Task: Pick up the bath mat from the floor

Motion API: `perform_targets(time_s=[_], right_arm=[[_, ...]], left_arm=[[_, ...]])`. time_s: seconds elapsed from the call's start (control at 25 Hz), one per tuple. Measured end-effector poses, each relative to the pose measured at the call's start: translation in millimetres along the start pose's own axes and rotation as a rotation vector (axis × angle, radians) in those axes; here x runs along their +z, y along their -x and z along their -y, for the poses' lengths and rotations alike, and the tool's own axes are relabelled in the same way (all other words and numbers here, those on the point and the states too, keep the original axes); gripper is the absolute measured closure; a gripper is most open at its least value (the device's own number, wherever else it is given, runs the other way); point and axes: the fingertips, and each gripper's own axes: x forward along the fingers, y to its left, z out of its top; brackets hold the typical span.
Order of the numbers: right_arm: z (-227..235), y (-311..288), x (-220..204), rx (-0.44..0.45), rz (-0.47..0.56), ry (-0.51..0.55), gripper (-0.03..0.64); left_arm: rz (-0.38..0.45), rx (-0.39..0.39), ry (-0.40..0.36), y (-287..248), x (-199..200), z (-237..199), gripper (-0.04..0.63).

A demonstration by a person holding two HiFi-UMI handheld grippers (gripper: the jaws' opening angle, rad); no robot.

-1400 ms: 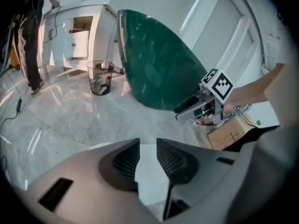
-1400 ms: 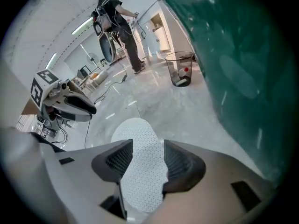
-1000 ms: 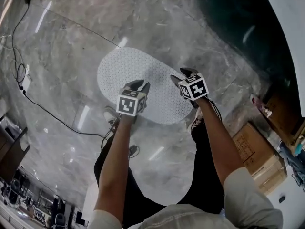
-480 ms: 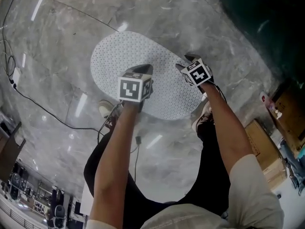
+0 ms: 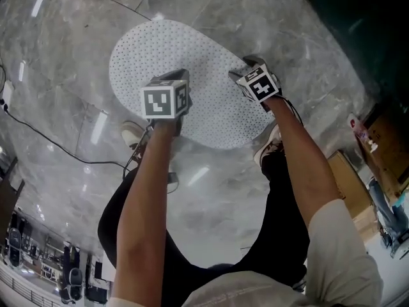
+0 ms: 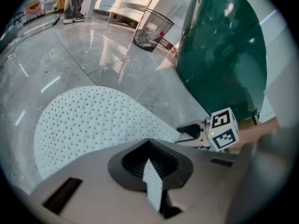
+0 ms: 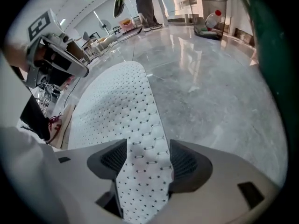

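Observation:
The white perforated oval bath mat [image 5: 192, 50] lies on the grey marble floor [image 5: 77, 56], its near edge lifted. My left gripper [image 5: 174, 77] is at the mat's near left edge; in the left gripper view it [image 6: 152, 171] is shut on a thin fold of the mat [image 6: 93, 120]. My right gripper [image 5: 246, 68] is at the near right edge. In the right gripper view its jaws [image 7: 142, 164] are opening, and a strip of the mat [image 7: 117, 106] lies flat between the pads without being pinched. Each gripper shows in the other's view: the right one [image 6: 191, 130], the left one [image 7: 60, 62].
The person's shoes [image 5: 132, 133] stand just behind the mat's near edge. A dark green curved wall [image 6: 224, 50] rises on the right. A wire waste bin [image 6: 152, 29] stands further off. A black cable [image 5: 45, 136] runs across the floor on the left; cardboard boxes [image 5: 377, 139] are on the right.
Both grippers went down and forward to the mat's near edge. The left jaws closed on the mat's edge. The mat's strip now lies between the right jaws.

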Motion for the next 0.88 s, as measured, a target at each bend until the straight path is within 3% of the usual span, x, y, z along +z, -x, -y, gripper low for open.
perform_targets(time_s=[0.28,0.48,0.68,0.72,0.84,0.88], right_arm=[[-13,-2,-8,-0.054,-0.049,0.1,0.327],[-36,-7,-6,-0.043,-0.036,0.072,0.319],[-55,-11,-12,-0.024,-0.086,0.082,0.321],[-63,-12,-14,-0.003,-0.105,0.088,0.339],[-92,-15,-17,0.054,-0.132,0.089,0.557],[-97,-16,-18,0.063,-0.13,0.072,0.574]], left_arm=[[-0.011,-0.023,0.016,3,-5,6,0.578],[-0.004,-0.029,0.054,7,-18,-6,0.577],[-0.001,-0.008,0.031,18,-32,-18,0.577],[0.002,-0.005,0.02,21,-34,-19,0.577],[0.0,0.008,0.01,31,-41,-26,0.578],[-0.004,0.01,0.011,34,-44,-27,0.577]])
